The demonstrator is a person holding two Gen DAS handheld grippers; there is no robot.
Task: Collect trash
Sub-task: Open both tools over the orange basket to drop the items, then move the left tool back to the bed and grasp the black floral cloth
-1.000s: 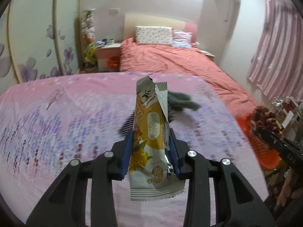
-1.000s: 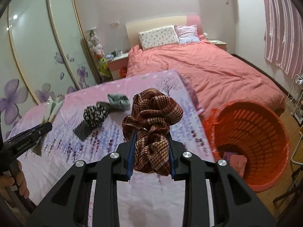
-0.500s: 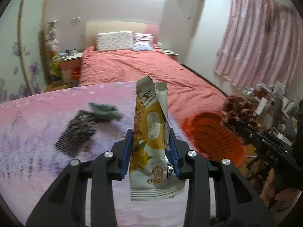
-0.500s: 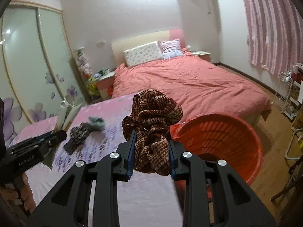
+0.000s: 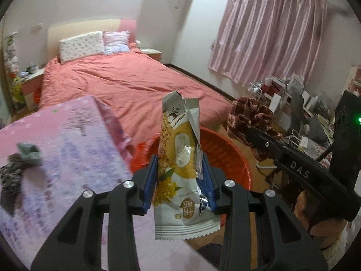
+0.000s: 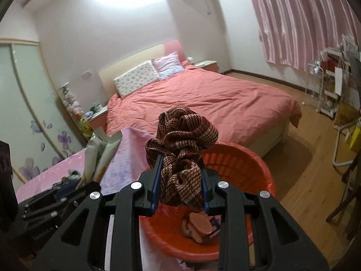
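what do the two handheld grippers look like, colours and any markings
Both are matte black plastic with triangular cut-outs and silver round screws. The left gripper and the right gripper have blue pads inside the fingers. Side on, the right one bears white letters "DAS" and a green light.

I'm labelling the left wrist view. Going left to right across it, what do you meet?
Dark patterned cloth → grey crumpled rag → torn yellow snack wrapper in the left gripper → brown woven scrunchie → cluttered desk.
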